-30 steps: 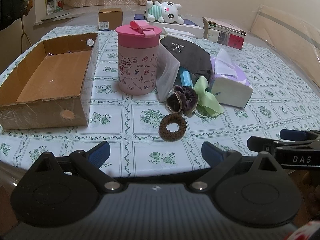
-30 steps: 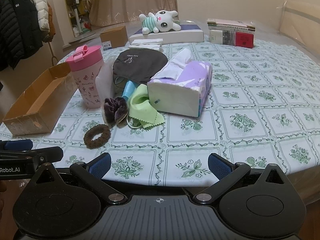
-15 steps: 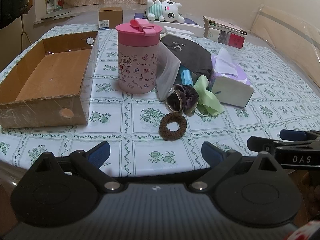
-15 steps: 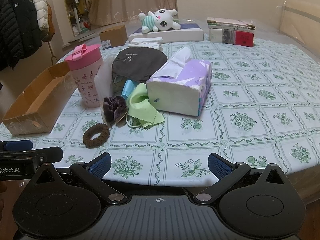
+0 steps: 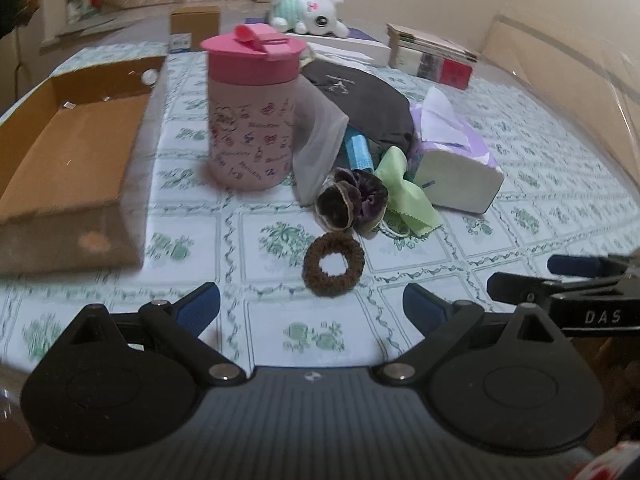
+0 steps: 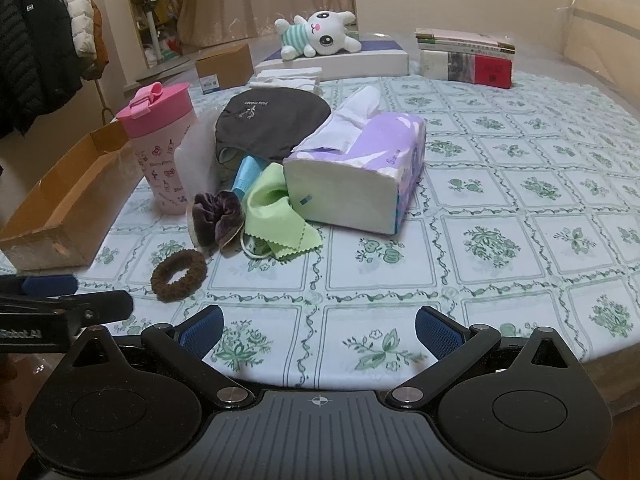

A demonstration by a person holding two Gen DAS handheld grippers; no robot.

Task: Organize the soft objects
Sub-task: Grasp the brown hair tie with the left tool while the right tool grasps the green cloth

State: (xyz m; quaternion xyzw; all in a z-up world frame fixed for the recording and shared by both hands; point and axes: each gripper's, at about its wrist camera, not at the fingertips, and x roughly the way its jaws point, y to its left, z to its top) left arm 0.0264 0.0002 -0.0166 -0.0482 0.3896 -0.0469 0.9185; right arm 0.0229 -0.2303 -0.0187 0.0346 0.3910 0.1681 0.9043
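Table [image 6: 520,208] with green-patterned cloth; open cardboard box [image 5: 68,148] at its left, nothing visible inside. Grey cap [image 6: 272,124] at the back of the pile, purple tissue pack [image 6: 360,172] right of it, pink lidded cup [image 5: 252,112] left. Green cloth [image 6: 276,216] and purple velvet scrunchie [image 5: 352,200] lie in front of the pile, touching each other. Brown hair tie [image 5: 334,264] alone on the cloth, just ahead of left gripper [image 5: 312,306], jaws spread wide, holding nothing. Right gripper [image 6: 320,326] likewise spread, empty, over the table edge.
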